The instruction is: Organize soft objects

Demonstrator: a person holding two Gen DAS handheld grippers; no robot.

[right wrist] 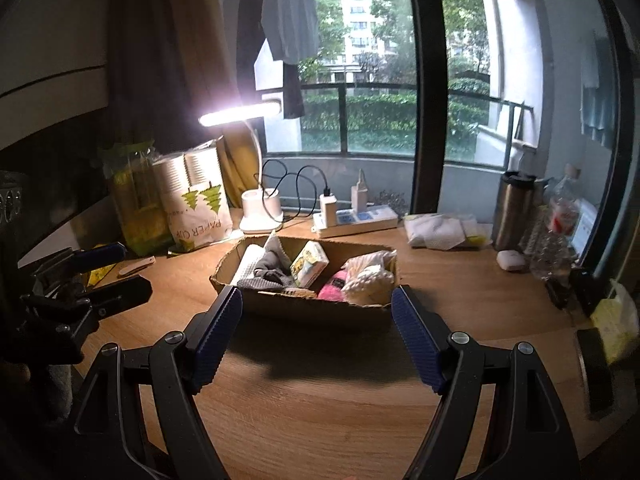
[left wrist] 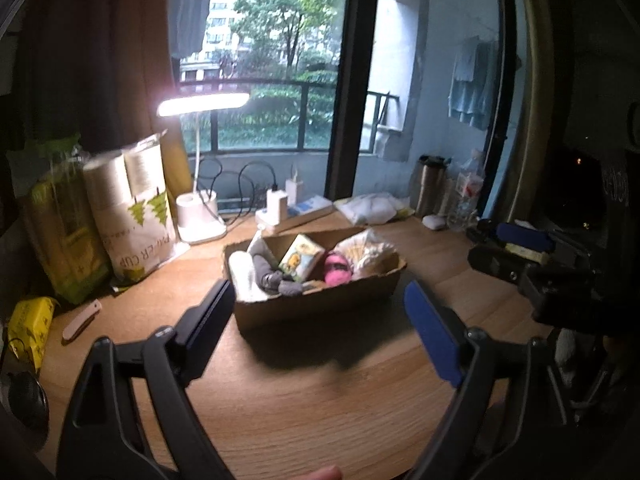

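A cardboard box (left wrist: pixel 320 304) (right wrist: pixel 320 310) stands on the wooden desk. It holds a white cloth (left wrist: pixel 243 270) (right wrist: pixel 250 262), grey socks (left wrist: pixel 276 276) (right wrist: pixel 270 268), a yellow tissue pack (left wrist: pixel 301 258) (right wrist: pixel 309 263), a pink soft item (left wrist: pixel 337 269) (right wrist: pixel 333 282) and a cream knitted item (left wrist: pixel 370 250) (right wrist: pixel 368 276). My left gripper (left wrist: pixel 320 300) is open and empty, just in front of the box. My right gripper (right wrist: pixel 317 304) is open and empty, also in front of the box. Each gripper shows at the edge of the other's view (left wrist: pixel 516 252) (right wrist: pixel 100 276).
A lit desk lamp (left wrist: pixel 200 216) (right wrist: pixel 260 208), a paper-cup bag (left wrist: pixel 136 212) (right wrist: pixel 198 204) and a green pack (left wrist: pixel 60 220) stand at the back left. A power strip (left wrist: pixel 296 210) (right wrist: pixel 356 218), white cloth (right wrist: pixel 440 230), a steel flask (right wrist: pixel 514 210) and bottles stand behind and right.
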